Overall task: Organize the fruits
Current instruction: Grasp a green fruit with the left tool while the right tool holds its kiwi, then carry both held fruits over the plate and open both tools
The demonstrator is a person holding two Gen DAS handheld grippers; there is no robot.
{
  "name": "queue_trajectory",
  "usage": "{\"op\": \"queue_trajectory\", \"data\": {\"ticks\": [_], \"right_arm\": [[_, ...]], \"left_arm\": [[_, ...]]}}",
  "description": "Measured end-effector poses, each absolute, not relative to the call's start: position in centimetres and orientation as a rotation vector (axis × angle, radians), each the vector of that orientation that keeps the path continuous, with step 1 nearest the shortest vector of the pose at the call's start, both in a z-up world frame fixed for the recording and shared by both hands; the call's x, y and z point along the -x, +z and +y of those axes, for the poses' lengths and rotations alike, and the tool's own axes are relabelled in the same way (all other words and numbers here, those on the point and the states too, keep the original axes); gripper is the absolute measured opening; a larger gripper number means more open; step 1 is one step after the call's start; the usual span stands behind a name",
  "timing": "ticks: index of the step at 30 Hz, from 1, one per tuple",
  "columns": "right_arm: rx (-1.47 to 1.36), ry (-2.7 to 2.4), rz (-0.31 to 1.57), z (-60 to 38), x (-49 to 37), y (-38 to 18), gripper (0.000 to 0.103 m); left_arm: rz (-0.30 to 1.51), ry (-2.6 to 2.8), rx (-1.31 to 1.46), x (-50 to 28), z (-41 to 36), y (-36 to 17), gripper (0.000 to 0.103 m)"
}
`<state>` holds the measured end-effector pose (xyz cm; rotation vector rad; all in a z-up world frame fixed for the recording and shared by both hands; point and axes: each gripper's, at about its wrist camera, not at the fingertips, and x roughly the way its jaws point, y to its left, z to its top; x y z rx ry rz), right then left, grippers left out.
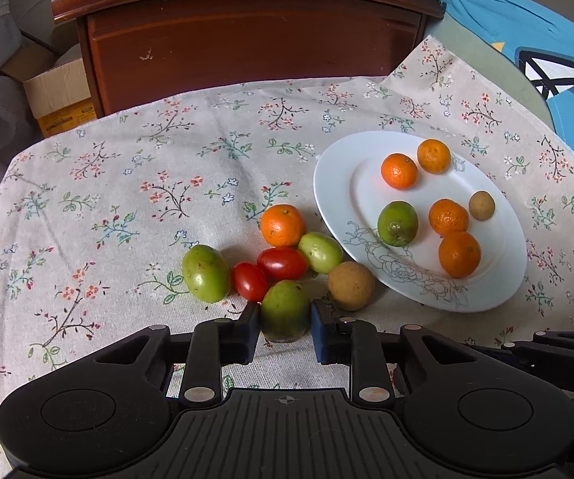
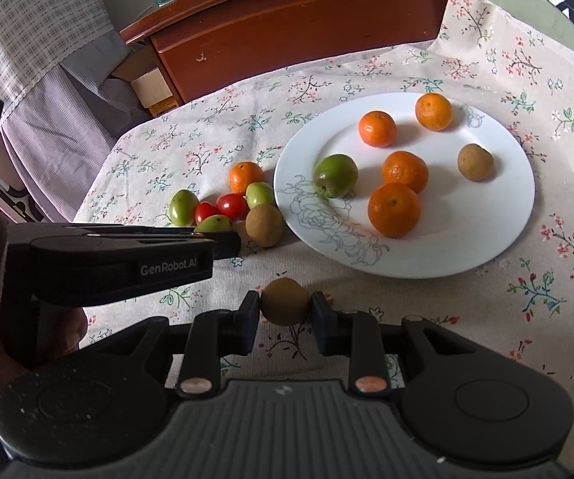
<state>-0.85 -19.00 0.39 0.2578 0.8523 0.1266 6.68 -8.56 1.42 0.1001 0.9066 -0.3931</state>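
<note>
The left gripper [image 1: 285, 321] is closed partway on a green fruit [image 1: 286, 309] at the loose pile's near edge, while the right gripper [image 2: 286, 311] pinches a brown fruit [image 2: 286, 300] short of the white plate [image 2: 486, 239]

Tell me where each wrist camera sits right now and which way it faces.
Left wrist: low behind the left gripper, facing the fruit pile; fingers around a green fruit.
Right wrist: behind the right gripper, holding a brown fruit; the left gripper shows at left.
Shared: the white plate, floral cloth, wooden cabinet.
</note>
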Motion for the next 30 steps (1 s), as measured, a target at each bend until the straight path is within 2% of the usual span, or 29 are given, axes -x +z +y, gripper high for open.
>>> {"op": "queue_trajectory", "data": {"ticks": [30], "right_arm": [[-0.362, 0.034, 0.629, -24.0, 1.1, 6.5, 0.028]], "left_arm": [[0.771, -0.469, -0.042, -5.4, -9.8, 7.2, 0.024]]}}
